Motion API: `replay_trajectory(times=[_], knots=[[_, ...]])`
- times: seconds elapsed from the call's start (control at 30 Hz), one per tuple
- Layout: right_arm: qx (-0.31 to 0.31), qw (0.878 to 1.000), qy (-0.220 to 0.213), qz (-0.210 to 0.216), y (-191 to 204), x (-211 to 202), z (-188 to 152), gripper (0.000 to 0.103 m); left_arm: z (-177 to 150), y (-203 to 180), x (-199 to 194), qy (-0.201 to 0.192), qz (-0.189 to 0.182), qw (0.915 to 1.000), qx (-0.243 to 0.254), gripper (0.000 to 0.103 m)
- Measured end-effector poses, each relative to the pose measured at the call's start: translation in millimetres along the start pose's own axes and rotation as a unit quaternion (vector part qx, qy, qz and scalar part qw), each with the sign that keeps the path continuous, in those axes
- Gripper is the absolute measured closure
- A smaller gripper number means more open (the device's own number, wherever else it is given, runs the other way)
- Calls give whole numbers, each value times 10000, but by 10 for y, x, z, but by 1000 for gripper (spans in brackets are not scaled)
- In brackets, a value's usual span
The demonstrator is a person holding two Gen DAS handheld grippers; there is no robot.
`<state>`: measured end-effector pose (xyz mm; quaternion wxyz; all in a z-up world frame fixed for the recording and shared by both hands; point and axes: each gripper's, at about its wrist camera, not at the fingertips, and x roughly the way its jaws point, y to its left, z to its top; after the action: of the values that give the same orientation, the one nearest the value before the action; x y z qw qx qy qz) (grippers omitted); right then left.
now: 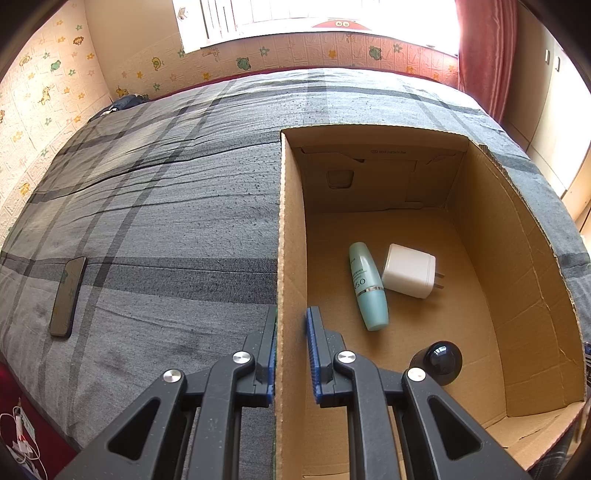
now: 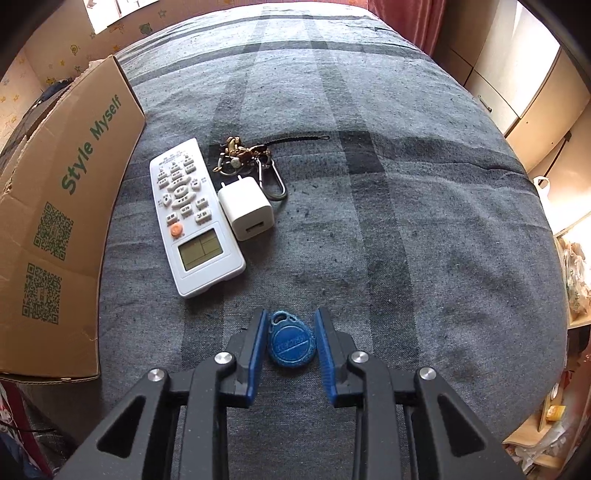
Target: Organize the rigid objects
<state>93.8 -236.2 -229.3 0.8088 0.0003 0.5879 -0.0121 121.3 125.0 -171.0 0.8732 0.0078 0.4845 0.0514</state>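
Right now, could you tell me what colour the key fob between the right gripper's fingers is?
The key fob is blue, seen best in the right wrist view.

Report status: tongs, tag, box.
Left tongs shut on box wall. Right tongs shut on blue tag, on bed. Nothing in the way.

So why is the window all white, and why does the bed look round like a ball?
In the left wrist view, sunlight overexposes the window to pure white, and a small glare spot shines on the dark round cap in the cardboard box. In both views the fisheye lens bends the flat bed into a dome and leaves dark corners. Both pictures are sharp, not blurred.
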Motion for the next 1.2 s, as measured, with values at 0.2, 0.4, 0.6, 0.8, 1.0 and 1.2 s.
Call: replay_trajectory(times=[0.2,0.4,0.6,0.8,1.0,1.2], knots=[[-25,10000,-56,-7,25,-126,112,75,0,-1,1,2,1,10000,3,89],[-150,9998,-151,-20,80,-320,229,76,0,-2,0,0,-2,10000,-2,89],[-242,9994,-247,18,151,-534,358,76,0,-2,3,3,2,10000,2,89],[-435,9982,-402,15,262,-790,485,76,2,-13,6,3,5,10000,14,89],[-635,9963,-575,43,409,-967,614,76,4,-15,8,4,10,10000,18,89],[-806,9939,-742,88,580,-1105,726,76,2,-16,12,5,7,10000,16,89]])
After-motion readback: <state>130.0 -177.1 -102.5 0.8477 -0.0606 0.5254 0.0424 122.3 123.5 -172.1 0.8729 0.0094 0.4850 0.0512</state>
